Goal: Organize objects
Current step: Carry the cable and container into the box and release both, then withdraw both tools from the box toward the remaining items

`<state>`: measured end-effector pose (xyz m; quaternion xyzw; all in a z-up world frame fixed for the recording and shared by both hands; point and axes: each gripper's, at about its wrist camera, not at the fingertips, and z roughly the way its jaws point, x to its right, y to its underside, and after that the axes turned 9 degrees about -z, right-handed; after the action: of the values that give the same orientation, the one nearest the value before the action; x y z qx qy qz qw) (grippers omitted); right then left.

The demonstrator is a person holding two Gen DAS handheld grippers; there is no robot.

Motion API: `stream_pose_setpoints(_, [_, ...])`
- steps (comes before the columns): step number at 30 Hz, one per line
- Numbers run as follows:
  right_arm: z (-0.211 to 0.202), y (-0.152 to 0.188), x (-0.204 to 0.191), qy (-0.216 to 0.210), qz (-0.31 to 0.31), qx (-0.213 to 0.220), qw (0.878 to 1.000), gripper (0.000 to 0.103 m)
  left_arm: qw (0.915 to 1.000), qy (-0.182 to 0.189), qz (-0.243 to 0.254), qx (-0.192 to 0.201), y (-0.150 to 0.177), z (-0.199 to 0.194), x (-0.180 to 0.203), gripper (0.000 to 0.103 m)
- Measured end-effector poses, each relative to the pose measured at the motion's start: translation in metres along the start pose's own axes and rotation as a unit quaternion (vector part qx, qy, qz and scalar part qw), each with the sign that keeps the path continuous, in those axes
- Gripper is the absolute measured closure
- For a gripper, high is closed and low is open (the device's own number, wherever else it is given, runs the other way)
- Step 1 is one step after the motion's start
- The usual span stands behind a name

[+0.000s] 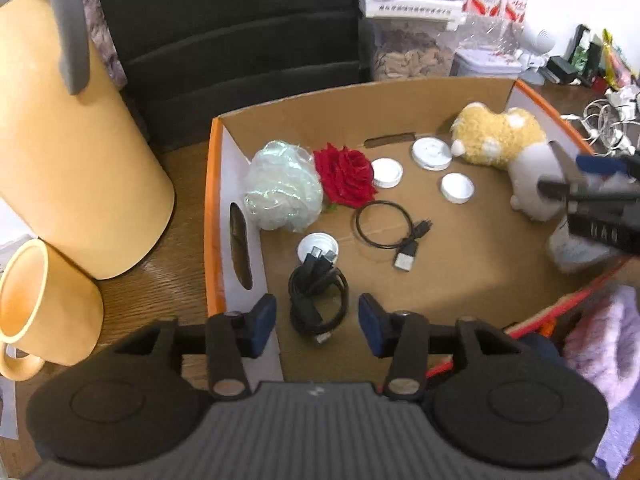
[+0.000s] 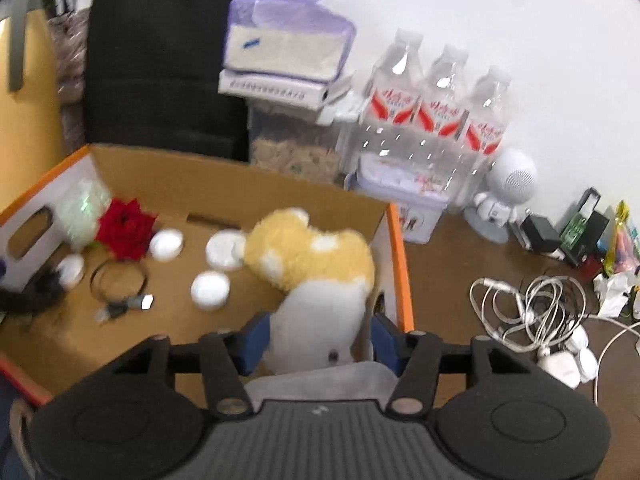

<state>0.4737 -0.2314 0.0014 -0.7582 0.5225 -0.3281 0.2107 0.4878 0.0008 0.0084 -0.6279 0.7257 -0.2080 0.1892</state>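
Observation:
A cardboard box with an orange rim (image 1: 210, 216) holds a pale mesh bundle (image 1: 284, 188), a red rose (image 1: 346, 176), several white lids (image 1: 457, 187) and a looped USB cable (image 1: 384, 222). A coiled black cable bundle (image 1: 318, 296) lies on the box floor between the fingers of my left gripper (image 1: 318, 326), which is open and clear of it. My right gripper (image 2: 320, 344) straddles the white body of a yellow-and-white plush toy (image 2: 308, 252) by the box's right wall. Its left pad (image 2: 258, 340) touches the fur, with a thin gap at the other pad.
A tall tan jug (image 1: 80, 152) and a tan mug (image 1: 40, 304) stand left of the box. Behind the box is a black chair back (image 1: 240, 40). Water bottles (image 2: 436, 100), a white figurine speaker (image 2: 508, 196) and tangled white cables (image 2: 528, 312) crowd the desk to the right.

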Motion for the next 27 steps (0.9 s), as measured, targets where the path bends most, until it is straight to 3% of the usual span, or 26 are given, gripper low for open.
stream_pose_setpoints(4, [-0.032,0.008,0.011,-0.046,0.018,0.015,0.999,0.053,0.9998,0.004,0.008,0.019,0.003,-0.021,-0.001,0.041])
stream_pose_setpoints(5, [-0.04,0.009,0.015,-0.056,0.027,0.015,0.998,0.065,0.9997,0.0,0.012,0.023,0.004,-0.024,-0.001,0.04])
stream_pose_setpoints(8, [-0.058,0.01,0.028,-0.088,0.047,0.011,0.995,0.089,0.9996,-0.007,0.019,0.02,0.007,-0.024,-0.003,0.04])
stream_pose_setpoints(12, [-0.067,0.016,0.029,-0.108,0.05,0.011,0.993,0.093,0.9996,0.0,0.02,0.021,0.014,-0.013,-0.007,0.043])
stream_pose_setpoints(16, [-0.079,0.019,0.023,-0.082,0.028,0.034,0.996,0.093,0.9996,0.021,0.001,0.02,0.015,-0.005,-0.013,0.061])
stream_pose_setpoints(18, [-0.098,0.022,0.024,-0.116,0.032,0.05,0.992,0.093,0.9993,0.035,-0.006,0.012,0.015,-0.005,-0.015,0.067])
stream_pose_setpoints(22, [-0.098,0.03,0.022,-0.169,0.044,0.007,0.985,0.094,0.9993,0.027,-0.004,0.024,0.019,-0.008,-0.008,0.081])
stream_pose_setpoints(24, [-0.083,0.035,0.018,-0.164,0.043,-0.004,0.986,0.102,0.9993,0.026,-0.006,0.027,0.022,-0.01,-0.003,0.088])
stream_pose_setpoints(27, [-0.062,0.039,0.018,-0.153,0.067,-0.013,0.986,0.102,0.9992,0.025,-0.005,0.031,0.029,-0.013,0.005,0.092])
